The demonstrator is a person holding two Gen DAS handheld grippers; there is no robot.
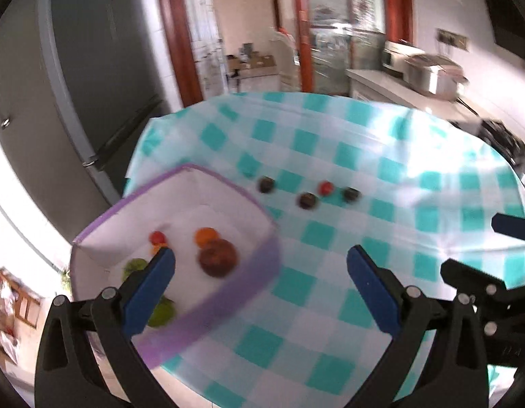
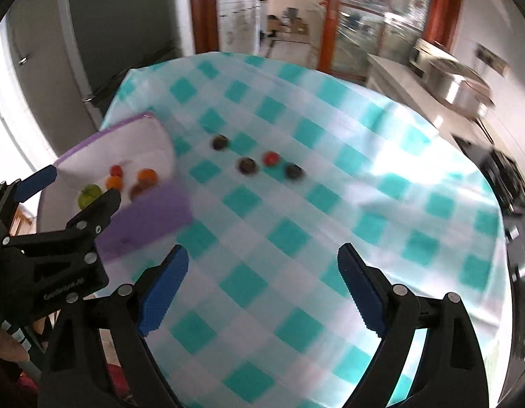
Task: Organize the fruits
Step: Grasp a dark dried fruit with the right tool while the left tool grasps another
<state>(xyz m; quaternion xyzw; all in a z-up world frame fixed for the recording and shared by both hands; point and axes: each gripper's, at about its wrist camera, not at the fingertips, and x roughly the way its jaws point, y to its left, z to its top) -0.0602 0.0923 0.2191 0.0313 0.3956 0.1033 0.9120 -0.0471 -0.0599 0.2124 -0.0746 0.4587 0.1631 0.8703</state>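
Observation:
A white bin with a purple rim (image 1: 228, 301) (image 2: 153, 216) sits at the table's left edge. It holds a large dark red fruit (image 1: 217, 257), an orange fruit (image 1: 205, 235) (image 2: 147, 175), a small red fruit (image 1: 157, 237) (image 2: 116, 170) and green fruits (image 1: 162, 312) (image 2: 89, 194). On the cloth lie three dark fruits (image 1: 266, 184) (image 1: 307, 200) (image 1: 351, 193) (image 2: 220, 142) (image 2: 247, 165) (image 2: 293, 171) and one red fruit (image 1: 326, 188) (image 2: 270, 158). My left gripper (image 1: 260, 265) is open and empty, over the bin's near right corner. My right gripper (image 2: 262, 265) is open and empty above the cloth.
The table wears a teal and white checked cloth (image 1: 381, 170) (image 2: 330, 204). A grey refrigerator (image 1: 75, 85) stands to the left. A counter with appliances (image 1: 429, 74) runs along the right. The right gripper shows at the left wrist view's right edge (image 1: 483, 282).

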